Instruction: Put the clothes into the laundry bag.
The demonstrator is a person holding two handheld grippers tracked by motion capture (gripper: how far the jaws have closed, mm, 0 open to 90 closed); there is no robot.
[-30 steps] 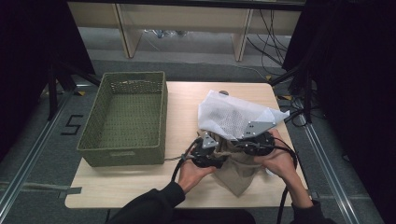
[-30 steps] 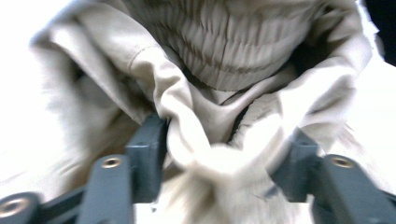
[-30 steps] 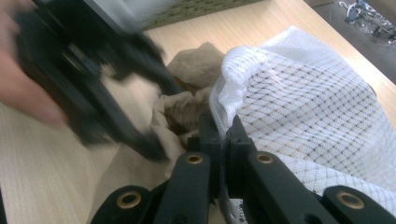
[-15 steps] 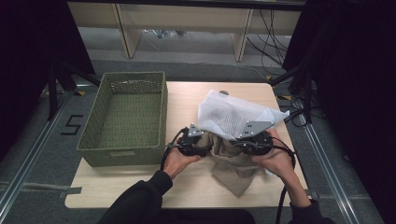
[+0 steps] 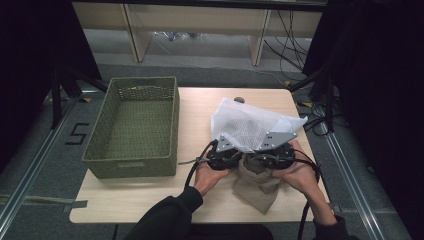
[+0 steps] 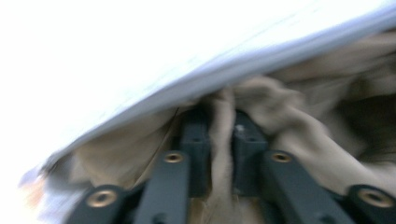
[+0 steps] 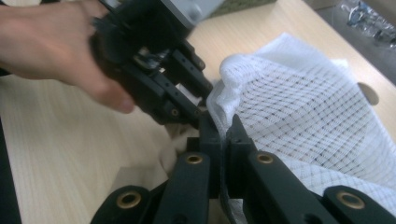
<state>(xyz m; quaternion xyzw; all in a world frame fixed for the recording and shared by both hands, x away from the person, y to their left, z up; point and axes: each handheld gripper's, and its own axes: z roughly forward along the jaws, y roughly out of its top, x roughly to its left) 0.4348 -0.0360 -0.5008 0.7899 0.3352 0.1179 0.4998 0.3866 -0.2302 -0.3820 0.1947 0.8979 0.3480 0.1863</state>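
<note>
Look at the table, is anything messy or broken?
Nothing looks broken or spilled. The beige cloth is crumpled and hangs partly out of the white mesh bag, pinched by the left gripper. The right gripper pinches the bag's edge. The green basket sits straight on the table.

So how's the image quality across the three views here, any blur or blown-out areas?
Left gripper view: motion-blurred and overexposed, the mesh bag blown to white, the beige cloth soft. Right gripper view: sharp on the mesh, slight blur on the left hand. High view: evenly lit table, dark surroundings, no glare.
</note>
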